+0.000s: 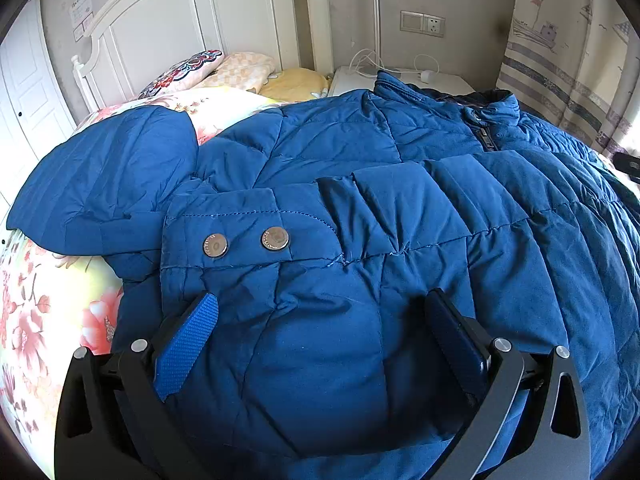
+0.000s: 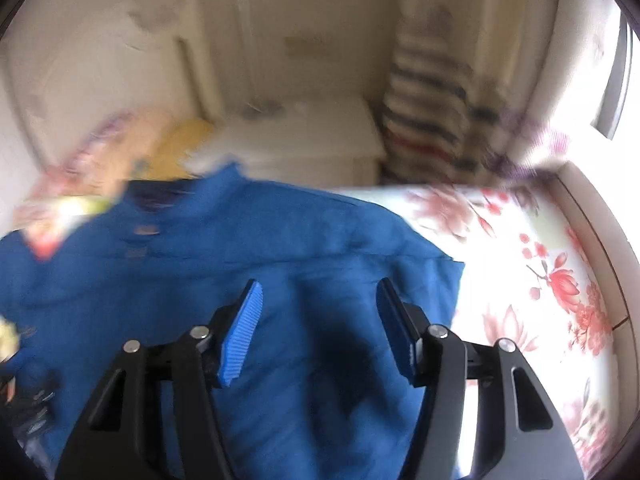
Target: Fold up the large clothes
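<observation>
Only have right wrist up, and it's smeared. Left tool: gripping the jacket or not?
Observer: No grip. The left tool stands open over the blue down jacket; fabric bulges between its pads, but the left pad's face is bare.
Operator: Sleeve folded in yet?
Observer: One sleeve lies across the front. Its cuff, with two metal snaps, sits just ahead of the tool.
Operator: Front zipped?
Observer: The zipper pull sits up by the collar; lower down the sleeve hides the front.
</observation>
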